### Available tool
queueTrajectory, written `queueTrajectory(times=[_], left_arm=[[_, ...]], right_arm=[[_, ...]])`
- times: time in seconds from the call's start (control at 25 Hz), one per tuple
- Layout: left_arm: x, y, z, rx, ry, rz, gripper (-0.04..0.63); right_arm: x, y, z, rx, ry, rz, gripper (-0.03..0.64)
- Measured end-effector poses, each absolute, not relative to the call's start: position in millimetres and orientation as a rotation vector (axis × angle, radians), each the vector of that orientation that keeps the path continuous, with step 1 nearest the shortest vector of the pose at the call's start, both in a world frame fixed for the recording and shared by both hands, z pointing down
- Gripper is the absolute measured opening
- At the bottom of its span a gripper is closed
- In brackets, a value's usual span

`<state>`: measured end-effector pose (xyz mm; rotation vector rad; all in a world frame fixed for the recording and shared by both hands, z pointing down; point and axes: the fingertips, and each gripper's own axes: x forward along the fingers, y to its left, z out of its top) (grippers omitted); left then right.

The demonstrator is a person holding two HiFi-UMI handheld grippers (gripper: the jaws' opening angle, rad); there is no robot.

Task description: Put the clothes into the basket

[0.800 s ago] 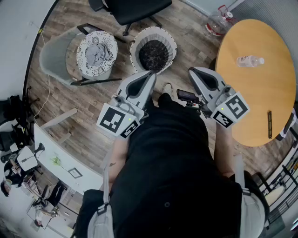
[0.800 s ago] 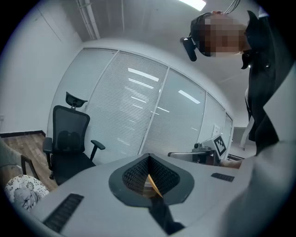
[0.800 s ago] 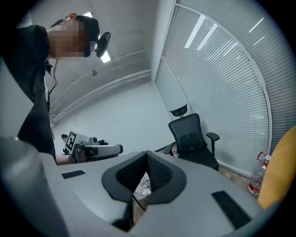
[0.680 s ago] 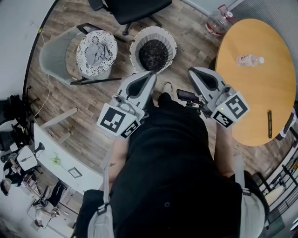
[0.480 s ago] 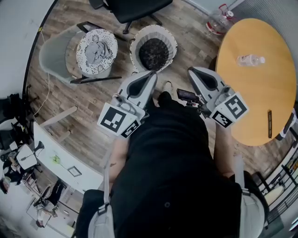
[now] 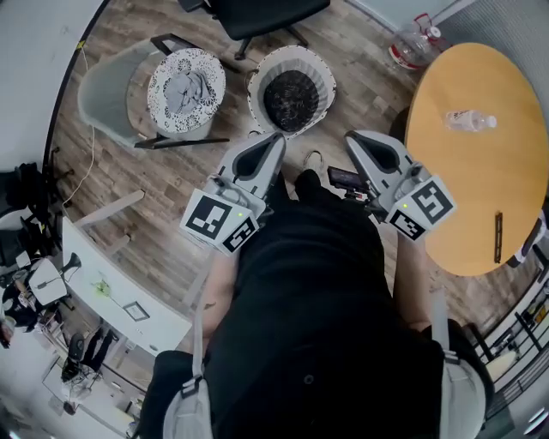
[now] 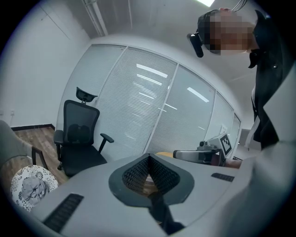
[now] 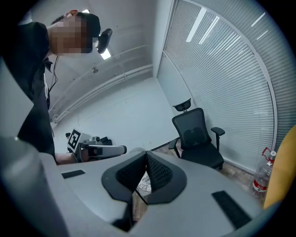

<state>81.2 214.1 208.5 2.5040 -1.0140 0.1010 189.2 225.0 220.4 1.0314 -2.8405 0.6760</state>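
In the head view, crumpled grey clothes (image 6: 189,86) are lying in the speckled round basket (image 6: 163,111) at far left; in the left gripper view, the grey plastic left gripper (image 7: 149,159) is sitting fully closed and empty; in the right gripper view, the grey plastic right gripper (image 8: 146,155) is doing likewise.

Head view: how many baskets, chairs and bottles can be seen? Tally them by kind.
Baskets: 2, one with grey clothes, one with dark clothes
Chairs: 2, one black office chair, one grey chair
Bottles: 2, a small one on the table, a large one on the floor
Total: 6
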Motion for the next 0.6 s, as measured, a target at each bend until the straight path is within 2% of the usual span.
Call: queueTrajectory(times=[0.6], left_arm=[[25,181,211,2.475,-1.097,0.101,0.012]], right_arm=[[135,189,216,0.947,-2.852,0.670,0.017]])
